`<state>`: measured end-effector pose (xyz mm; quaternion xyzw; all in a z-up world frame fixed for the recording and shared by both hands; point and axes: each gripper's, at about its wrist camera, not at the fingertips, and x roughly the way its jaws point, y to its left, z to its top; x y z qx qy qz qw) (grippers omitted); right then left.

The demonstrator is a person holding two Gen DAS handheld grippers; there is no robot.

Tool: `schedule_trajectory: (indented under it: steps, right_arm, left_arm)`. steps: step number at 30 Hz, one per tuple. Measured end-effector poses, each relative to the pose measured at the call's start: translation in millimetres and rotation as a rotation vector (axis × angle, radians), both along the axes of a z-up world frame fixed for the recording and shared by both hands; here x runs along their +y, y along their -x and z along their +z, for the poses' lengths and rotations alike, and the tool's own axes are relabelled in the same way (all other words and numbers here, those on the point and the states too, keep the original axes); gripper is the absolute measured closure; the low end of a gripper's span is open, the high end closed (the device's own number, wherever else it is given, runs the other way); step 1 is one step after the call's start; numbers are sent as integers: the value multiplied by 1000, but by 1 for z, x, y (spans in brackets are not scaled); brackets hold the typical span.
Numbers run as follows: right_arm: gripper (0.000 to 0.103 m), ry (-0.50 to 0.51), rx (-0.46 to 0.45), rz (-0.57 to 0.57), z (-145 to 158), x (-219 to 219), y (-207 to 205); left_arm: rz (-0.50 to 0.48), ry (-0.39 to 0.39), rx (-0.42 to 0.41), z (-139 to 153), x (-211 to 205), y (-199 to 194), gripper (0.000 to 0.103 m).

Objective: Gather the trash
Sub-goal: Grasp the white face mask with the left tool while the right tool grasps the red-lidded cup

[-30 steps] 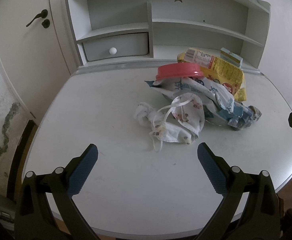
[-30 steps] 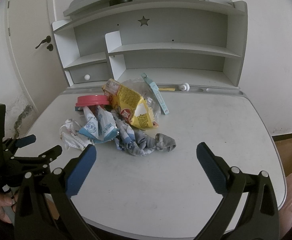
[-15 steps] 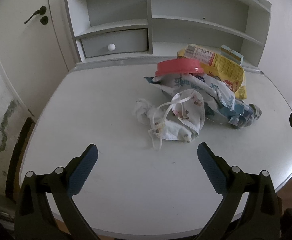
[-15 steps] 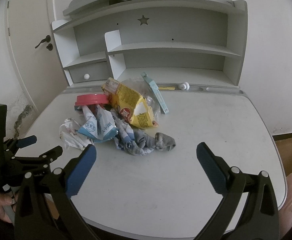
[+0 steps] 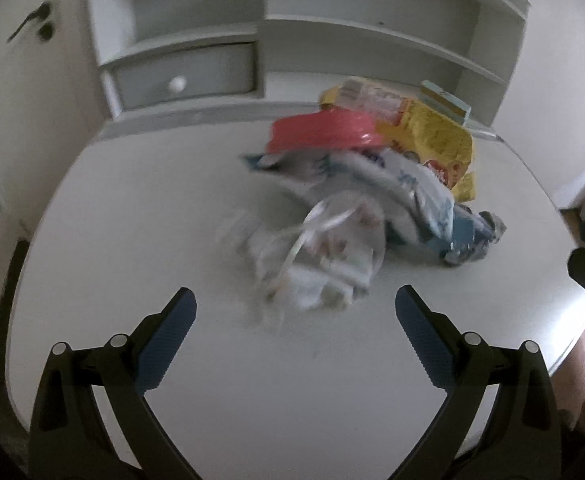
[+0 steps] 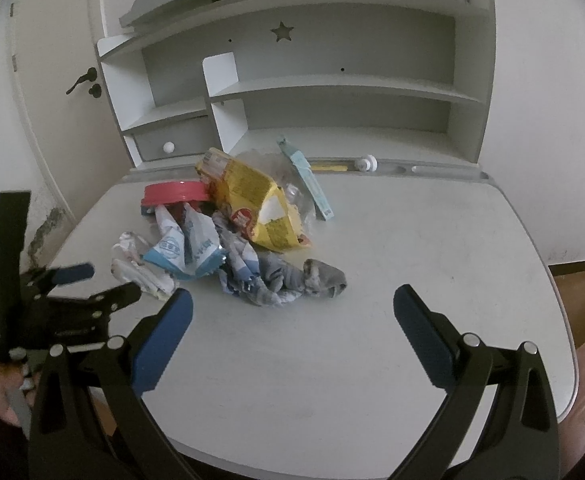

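Both grippers, left (image 5: 295,307) & right (image 6: 292,308), gape empty; left should drop square over crumpled mask (image 5: 324,256), frame-center, w/ wide jaws.

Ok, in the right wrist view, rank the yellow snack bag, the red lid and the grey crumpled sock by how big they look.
1. yellow snack bag
2. and 3. red lid and grey crumpled sock look alike; the lid sits farther back and is partly covered.

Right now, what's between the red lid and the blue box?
The yellow snack bag sits between the red lid and the blue box, clearest in the right wrist view.
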<state>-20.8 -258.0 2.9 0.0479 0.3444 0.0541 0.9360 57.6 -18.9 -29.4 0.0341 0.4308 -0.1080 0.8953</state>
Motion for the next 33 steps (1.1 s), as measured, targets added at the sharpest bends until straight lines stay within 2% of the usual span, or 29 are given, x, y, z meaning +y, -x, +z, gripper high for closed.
schedule_trajectory:
  steps: [3, 6, 8, 10, 14, 17, 20, 22, 26, 33]
  right_arm:
    - [6, -2, 13, 4, -2, -3, -3]
    - [6, 8, 20, 16, -6, -2, -6]
    - [6, 11, 36, 31, -9, -1, -10]
    - [6, 6, 50, 61, -9, 5, -15]
    - [6, 65, 34, 140, 3, 35, -30]
    - [6, 153, 21, 223, 15, 73, -52]
    - [6, 215, 47, 308, 20, 116, -81]
    - [6, 210, 99, 342, 19, 139, -104]
    - [6, 174, 171, 312, 14, 161, -140]
    - [6, 33, 271, 225, -1, 168, -188]
  left_arm:
    - [-7, -9, 26, -9, -7, -18, 6]
    - [-8, 33, 65, -19, -8, -29, 10]
    - [-21, 28, 49, -18, -7, -26, 40]
    - [-49, 28, 38, -14, -2, -20, 57]
    - [-61, 55, 22, -5, 22, -5, 73]
    - [-44, 62, 21, 1, 46, 2, 85]
    - [-6, 103, 7, 4, 73, 8, 89]
    - [14, 108, -10, 4, 85, 8, 90]
    - [15, 126, -11, 2, 93, 11, 91]
    - [10, 164, -1, -1, 105, 12, 91]
